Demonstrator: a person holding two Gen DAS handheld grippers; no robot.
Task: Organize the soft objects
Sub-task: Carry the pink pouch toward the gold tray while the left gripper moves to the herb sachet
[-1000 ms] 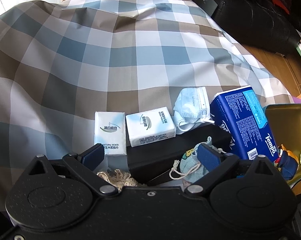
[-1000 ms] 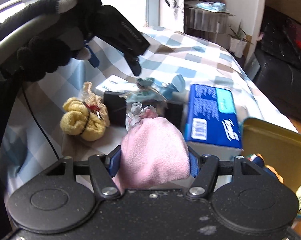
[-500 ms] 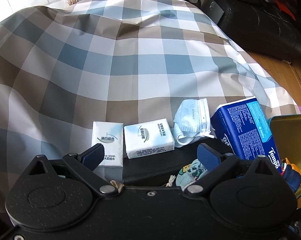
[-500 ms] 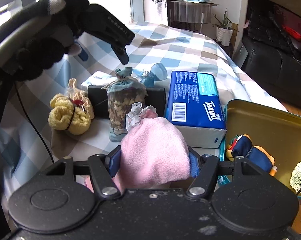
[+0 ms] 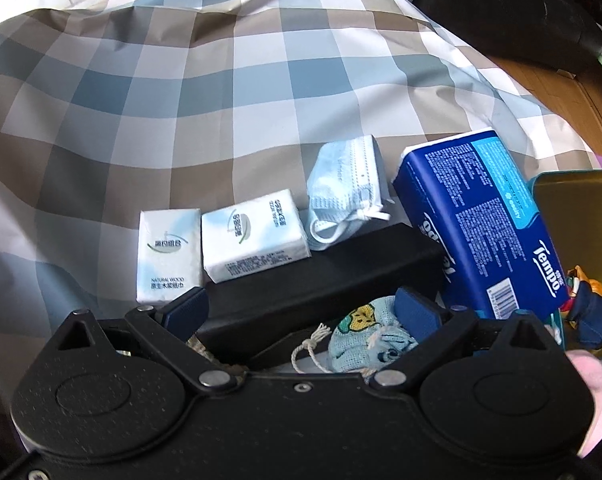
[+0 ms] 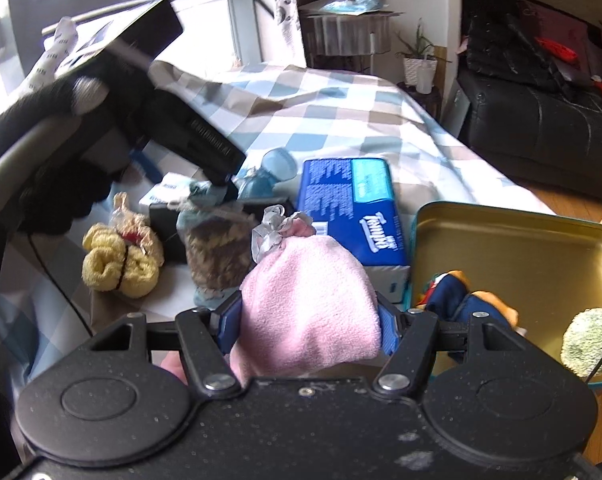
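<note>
The pink pouch is being pinched by the right tongs; it should be lowered gently into the tin. The left tongs are spread wide.

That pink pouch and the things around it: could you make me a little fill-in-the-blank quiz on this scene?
1. The right gripper has its jaws closed on a ____ pouch.
2. The tissue pack marked Tempo is ____ in colour.
3. The open tin is ____ inside.
4. Two white tissue packets lie on a ____ cloth.

Missing words: pink; blue; gold; checked
</note>
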